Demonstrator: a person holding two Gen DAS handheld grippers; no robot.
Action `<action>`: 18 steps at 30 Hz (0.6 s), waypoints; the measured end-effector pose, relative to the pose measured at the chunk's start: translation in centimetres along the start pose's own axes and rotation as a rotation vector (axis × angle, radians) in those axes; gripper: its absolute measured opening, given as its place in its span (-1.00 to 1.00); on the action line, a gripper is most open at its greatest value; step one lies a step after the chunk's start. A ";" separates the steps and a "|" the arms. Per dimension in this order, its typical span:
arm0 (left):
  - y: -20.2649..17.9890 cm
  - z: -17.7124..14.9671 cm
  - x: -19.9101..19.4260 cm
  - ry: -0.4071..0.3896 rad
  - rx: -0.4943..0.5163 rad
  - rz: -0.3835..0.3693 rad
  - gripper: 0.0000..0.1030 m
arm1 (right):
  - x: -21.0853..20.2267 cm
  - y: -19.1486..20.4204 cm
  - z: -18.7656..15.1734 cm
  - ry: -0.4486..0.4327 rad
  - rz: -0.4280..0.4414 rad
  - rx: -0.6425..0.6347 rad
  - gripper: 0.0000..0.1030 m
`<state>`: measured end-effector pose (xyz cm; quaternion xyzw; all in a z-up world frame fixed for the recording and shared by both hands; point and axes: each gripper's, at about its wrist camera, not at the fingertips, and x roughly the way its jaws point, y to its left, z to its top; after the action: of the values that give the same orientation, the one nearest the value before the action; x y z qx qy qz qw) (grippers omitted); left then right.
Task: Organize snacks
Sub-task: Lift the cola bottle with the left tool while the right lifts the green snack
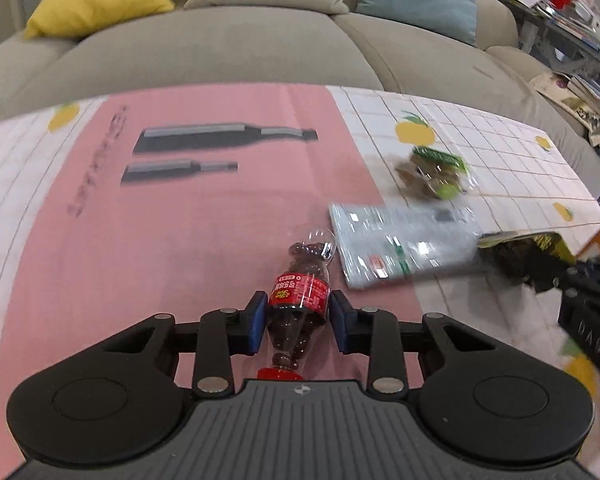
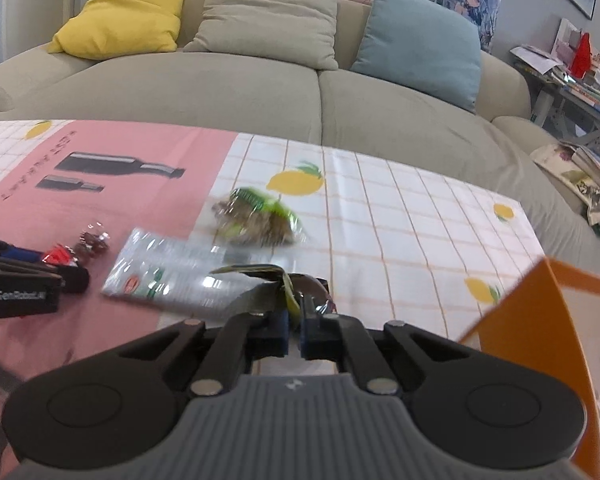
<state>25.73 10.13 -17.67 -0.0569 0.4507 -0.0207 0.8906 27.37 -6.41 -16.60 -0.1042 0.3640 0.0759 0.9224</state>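
On the pink mat (image 1: 180, 240) covering the left part of the table, a small bottle-shaped snack container (image 1: 300, 300) is lying on its side, red cap toward the camera, dark round candies showing through the clear plastic. The left gripper (image 1: 298, 322) is straddling it at the red label, blue pads (image 1: 256, 326) sitting against either side of the body; jaws are standing partly closed around it and appear to be touching, though a firm squeeze cannot be confirmed. The bottle is resting on the mat.

Just right of the bottle, a flat silvery packet (image 1: 400, 244) is lying across the edge of the mat and onto the checked lemon-print tablecloth (image 1: 480, 144). Beyond it, a clear bag with green trim and brown contents (image 1: 432, 174) is sitting on the cloth, blurred.

The right gripper (image 2: 294, 330) is pinching the yellow edge of a dark foil snack packet (image 2: 268, 280), jaws closed down to a thin gap with the wrapper caught between the blue pads. The packet is lying partly over the near end of the silvery packet (image 2: 172, 276). An orange box (image 2: 540, 340) is standing at the right, close beside this gripper.

Behind the table, a beige sofa (image 2: 260, 92) is carrying yellow, beige and blue cushions.
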 end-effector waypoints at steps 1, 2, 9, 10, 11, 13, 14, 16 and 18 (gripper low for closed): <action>-0.1 -0.5 -0.6 0.001 -0.019 0.003 -0.28 | -0.7 0.1 -0.4 0.002 0.006 -0.002 -1.00; -0.3 -1.0 -1.2 -0.002 -0.038 0.006 -0.29 | -1.4 0.1 -0.8 0.004 0.010 -0.005 -1.00; -1.6 -4.7 -4.9 0.036 -0.076 -0.007 -0.30 | -6.5 0.3 -3.6 0.081 0.050 0.045 -1.00; -1.7 -5.3 -5.5 0.037 -0.081 -0.014 -0.30 | -7.3 0.4 -4.2 0.092 0.061 0.050 -1.00; -1.8 -5.9 -6.0 0.037 -0.084 -0.023 -0.30 | -8.1 0.5 -4.7 0.097 0.072 0.058 -1.00; -2.0 -6.8 -7.2 0.033 -0.086 -0.027 -0.31 | -9.7 0.5 -5.7 0.102 0.089 0.071 -1.00; -2.2 -7.1 -7.8 0.028 -0.088 -0.030 -0.31 | -10.3 0.3 -6.2 0.106 0.098 0.080 -1.00; -2.5 -7.7 -9.1 0.018 -0.095 -0.037 -0.32 | -11.6 0.0 -7.1 0.111 0.112 0.103 -1.00; -3.0 -8.3 -10.0 0.018 -0.098 -0.044 -0.32 | -12.5 -0.4 -7.8 0.122 0.129 0.134 -1.00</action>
<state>13.13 7.39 -14.17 -0.1103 0.4577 -0.0184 0.8821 13.27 -9.51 -13.53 -0.0232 0.4297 0.1041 0.8967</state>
